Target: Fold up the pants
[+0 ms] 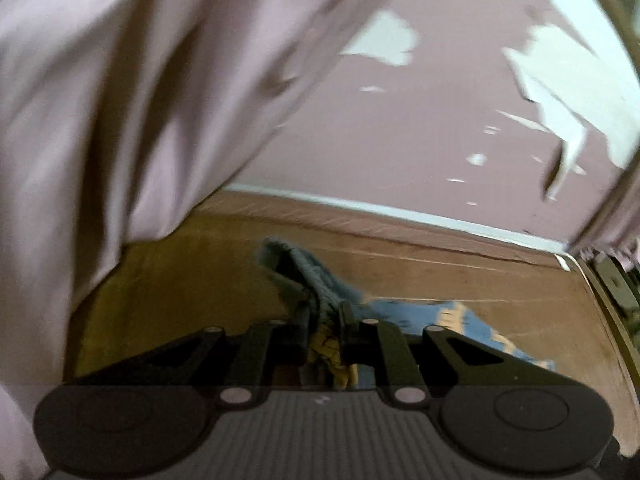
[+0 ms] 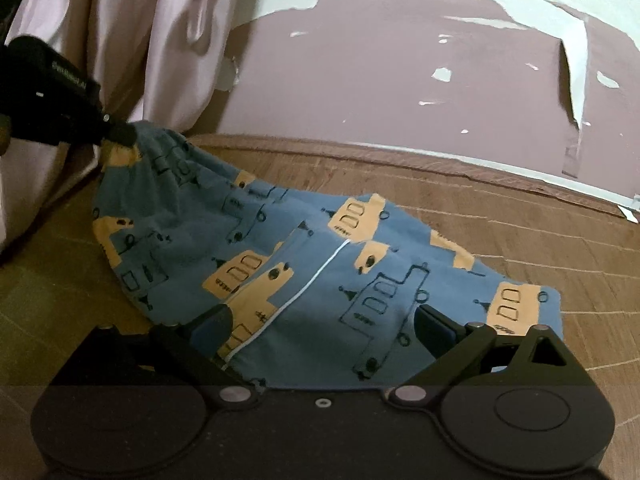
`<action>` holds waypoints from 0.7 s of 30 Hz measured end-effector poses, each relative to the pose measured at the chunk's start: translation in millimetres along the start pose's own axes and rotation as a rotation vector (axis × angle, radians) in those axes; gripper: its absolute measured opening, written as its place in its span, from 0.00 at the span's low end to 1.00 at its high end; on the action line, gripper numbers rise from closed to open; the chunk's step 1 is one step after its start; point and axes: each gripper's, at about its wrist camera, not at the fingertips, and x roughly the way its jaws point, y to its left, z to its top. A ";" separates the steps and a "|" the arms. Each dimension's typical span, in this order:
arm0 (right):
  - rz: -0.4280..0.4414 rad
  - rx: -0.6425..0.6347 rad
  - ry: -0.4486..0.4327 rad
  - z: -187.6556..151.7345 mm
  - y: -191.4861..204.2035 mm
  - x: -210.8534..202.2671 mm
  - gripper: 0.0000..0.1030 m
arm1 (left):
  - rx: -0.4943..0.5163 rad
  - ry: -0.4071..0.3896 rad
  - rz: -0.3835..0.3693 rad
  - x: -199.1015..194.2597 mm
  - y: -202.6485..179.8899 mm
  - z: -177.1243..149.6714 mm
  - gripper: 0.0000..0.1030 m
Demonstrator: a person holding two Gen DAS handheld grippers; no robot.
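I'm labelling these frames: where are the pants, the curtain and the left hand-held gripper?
pants (image 2: 320,280), right wrist view, middle of the printed fabric.
curtain (image 1: 100,120), left wrist view, hanging folds.
left hand-held gripper (image 1: 325,316), left wrist view, between its fingertips.

Blue patterned pants (image 2: 320,264) lie on the brown floor (image 2: 520,240).

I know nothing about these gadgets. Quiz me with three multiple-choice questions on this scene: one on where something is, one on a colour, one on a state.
1. Where do the pants lie?
A. on a wooden surface
B. on a hanger
C. in a basket

2. What is the main colour of the pants?
A. red
B. blue
C. white

3. What is the left gripper doing?
A. hanging open
B. shut on the pants
C. holding a curtain

Answers:
1 A, the wooden surface shows around the cloth.
2 B, blue with tan vehicle prints.
3 B, its fingers pinch the gathered waistband; the right gripper is open.
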 end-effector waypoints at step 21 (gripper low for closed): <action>-0.228 -0.004 0.021 -47.8 -155.2 -49.0 0.96 | 0.574 0.154 -0.415 27.2 -257.2 -89.8 0.37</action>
